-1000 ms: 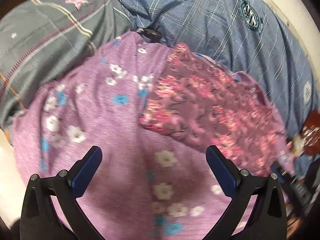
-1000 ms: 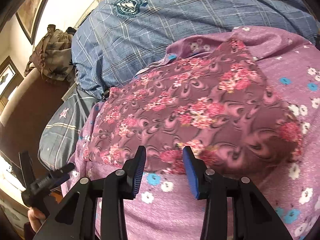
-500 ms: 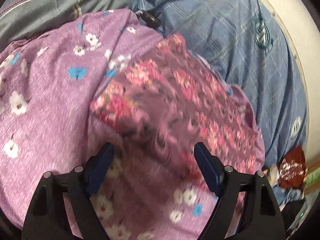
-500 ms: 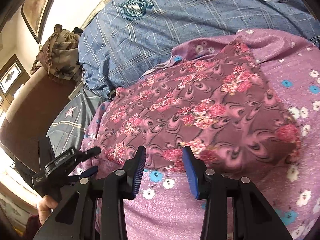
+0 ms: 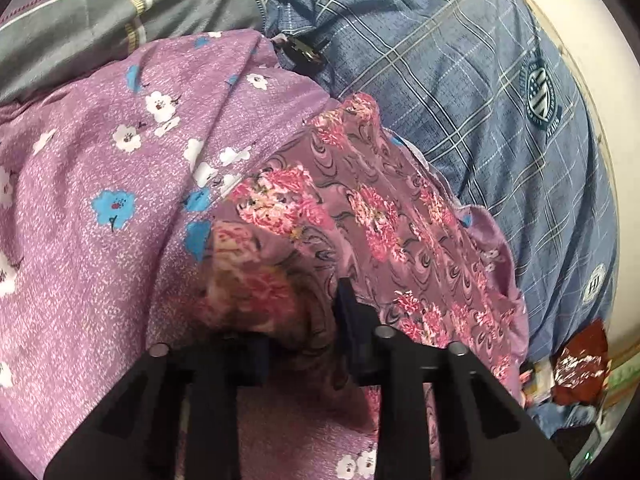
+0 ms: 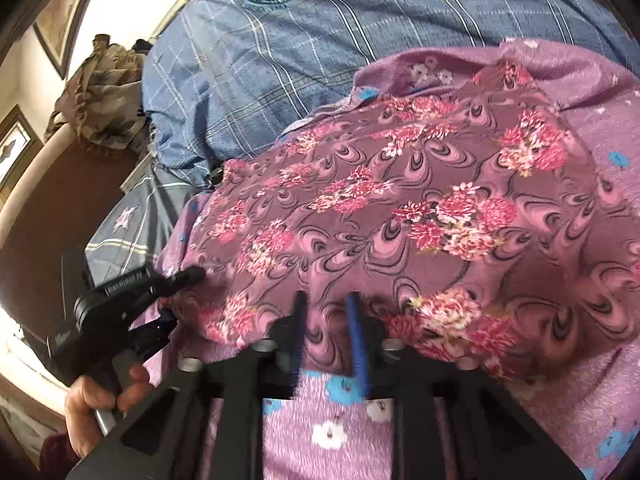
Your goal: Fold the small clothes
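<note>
A maroon garment with pink flowers [image 5: 380, 220] [image 6: 420, 208] lies flat on a purple cloth with white and blue flowers [image 5: 100, 208] [image 6: 328, 432]. My left gripper [image 5: 296, 312] is closing on the garment's near left corner. The cloth is bunched up between its jaws and hides one finger. In the right wrist view the left gripper [image 6: 188, 276] pinches that corner, held by a hand [image 6: 104, 400]. My right gripper [image 6: 326, 308] is closing on the garment's near edge, with a fold of the cloth between its blue pads [image 6: 354, 320].
A blue checked blanket with a round crest [image 5: 460, 80] [image 6: 280, 60] lies behind the garment. A grey checked pillow [image 5: 100, 8] sits at the far left. A red packet [image 5: 580, 356] lies at the bed's right edge. A heap of patterned cloth [image 6: 104, 88] rests on a brown ledge.
Both grippers moved in on the maroon garment and narrowed. The left went from wide open over the purple cloth to pinching the corner. The right closed on the near edge.
</note>
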`<action>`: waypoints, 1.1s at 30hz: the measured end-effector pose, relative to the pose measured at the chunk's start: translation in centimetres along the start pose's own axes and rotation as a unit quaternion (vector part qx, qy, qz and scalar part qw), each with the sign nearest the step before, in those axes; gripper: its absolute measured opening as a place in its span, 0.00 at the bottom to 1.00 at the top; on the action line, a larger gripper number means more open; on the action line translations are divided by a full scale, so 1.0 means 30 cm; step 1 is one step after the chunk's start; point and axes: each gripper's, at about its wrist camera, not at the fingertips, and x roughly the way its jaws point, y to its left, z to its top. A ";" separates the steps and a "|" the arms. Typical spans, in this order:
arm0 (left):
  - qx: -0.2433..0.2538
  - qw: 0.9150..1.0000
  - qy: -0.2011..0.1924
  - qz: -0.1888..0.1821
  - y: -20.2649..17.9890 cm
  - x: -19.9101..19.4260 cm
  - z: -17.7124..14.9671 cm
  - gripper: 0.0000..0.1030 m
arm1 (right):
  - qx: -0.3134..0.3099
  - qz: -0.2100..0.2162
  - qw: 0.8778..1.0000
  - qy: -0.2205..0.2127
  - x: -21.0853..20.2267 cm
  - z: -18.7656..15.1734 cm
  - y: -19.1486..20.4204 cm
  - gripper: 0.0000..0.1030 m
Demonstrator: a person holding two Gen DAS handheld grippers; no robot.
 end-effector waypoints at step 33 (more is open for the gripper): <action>0.439 0.894 -0.016 -0.085 -0.994 -0.031 -0.611 0.00 | 0.250 -0.012 0.958 -0.142 -0.458 0.052 -0.627 0.16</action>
